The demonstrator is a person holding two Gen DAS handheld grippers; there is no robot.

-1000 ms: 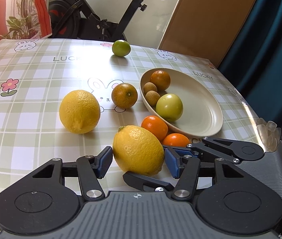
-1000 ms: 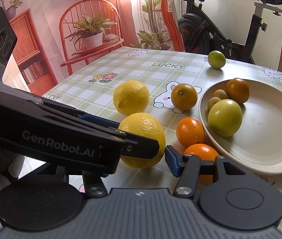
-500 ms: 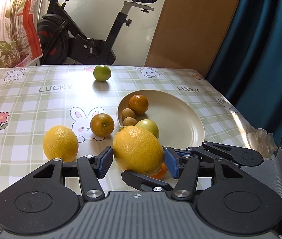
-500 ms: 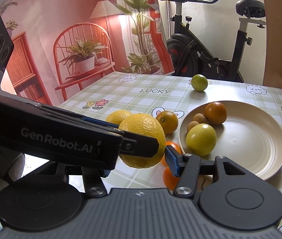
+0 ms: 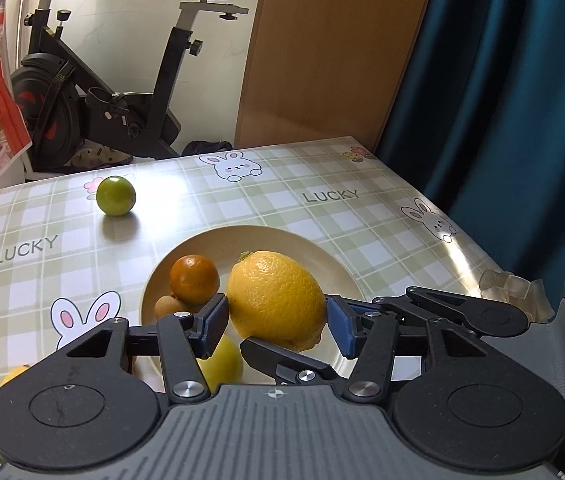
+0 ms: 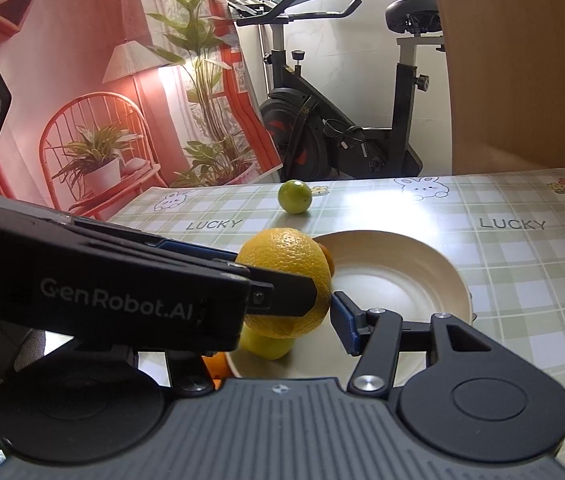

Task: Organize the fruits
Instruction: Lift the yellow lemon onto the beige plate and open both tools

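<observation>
Lemon (image 5: 278, 300) clamped in left gripper (image 5: 278, 312): blue pads pressed on both flanks, jaws at middling width, held clear of the table (image 5: 242, 200). Right gripper (image 6: 282, 316) crowded in from the right. One black finger reaches under the lemon, one blue pad sits just beside its right flank, and the other finger hides behind the left gripper's arm. Cannot tell whether that gripper grips or merely stands by.

Directly beneath the pads: plate (image 5: 362, 280), with bare floor under and to the right of the lemon. Just left of the left pad, in the plate: orange (image 5: 194, 278) and a small brown fruit (image 5: 166, 306). Below the left finger: pale green fruit (image 5: 222, 364). Well ahead and to the left, alone on the table: lime (image 5: 116, 196), not yet gathered.

Likely step: setting the lemon into the plate.

Risks from here:
- Letting go from height, so the lemon bounces, rolls across the shallow plate and over the low rim.
- Lowering too far left, landing on the orange or green fruit and knocking one out.
- Opening the left jaws with the right finger underneath, tipping the lemon sideways off that finger.
- Crossed fingers catching on each other while pulling apart, dragging the lemon or the plate.
- Rounded rind sliding out of a pinch on its flanks if the wrist rolls.
</observation>
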